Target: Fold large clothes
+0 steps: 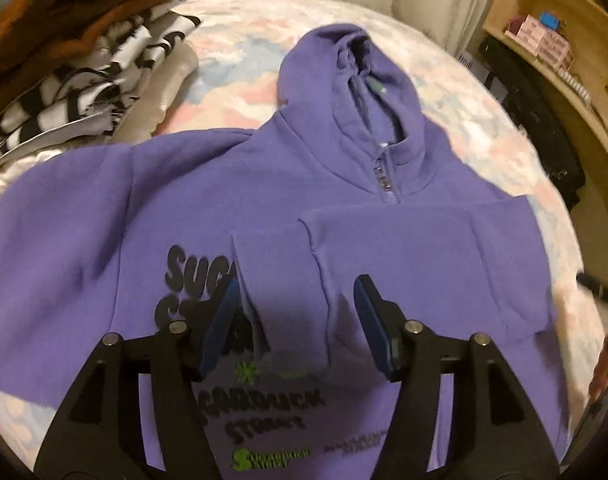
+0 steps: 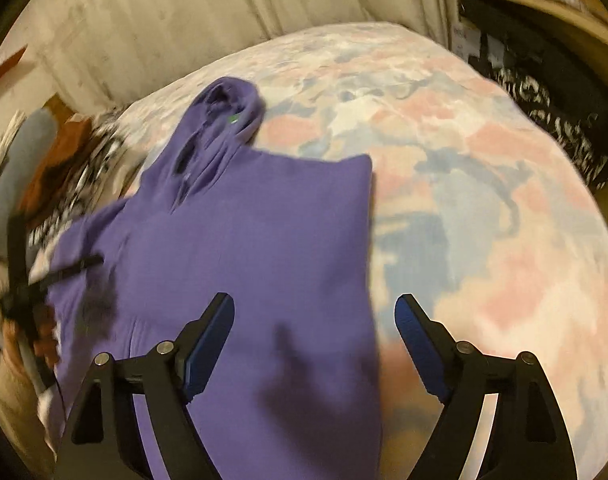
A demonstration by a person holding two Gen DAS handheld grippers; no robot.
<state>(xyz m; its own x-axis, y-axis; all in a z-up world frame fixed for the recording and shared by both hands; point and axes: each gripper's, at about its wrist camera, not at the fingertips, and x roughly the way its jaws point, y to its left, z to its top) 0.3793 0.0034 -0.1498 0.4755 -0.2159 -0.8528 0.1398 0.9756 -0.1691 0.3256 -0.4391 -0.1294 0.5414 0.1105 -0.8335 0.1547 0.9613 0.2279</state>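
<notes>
Left hand-held gripper (image 1: 296,320) stood open, folded sleeve cuff (image 1: 280,280) loose between its blue pads. Right hand-held gripper (image 2: 313,344) gaped empty. Fleecy purple hoodie (image 1: 104,220) lay flat on pastel bed (image 2: 483,200); striped clothes pile (image 1: 84,72) beside it.

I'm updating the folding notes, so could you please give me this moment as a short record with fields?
garment: purple hoodie, front up, hood away from the cameras
surface: pastel patterned bed cover
fold state: one sleeve folded across the chest, its cuff lying between the left fingers; the other side not yet folded
left gripper: open, over the folded cuff, pads not pressing it
right gripper: open, over the hoodie's folded edge, nothing held
nearby: pile of black-and-white and brown clothes beside the hoodie
</notes>
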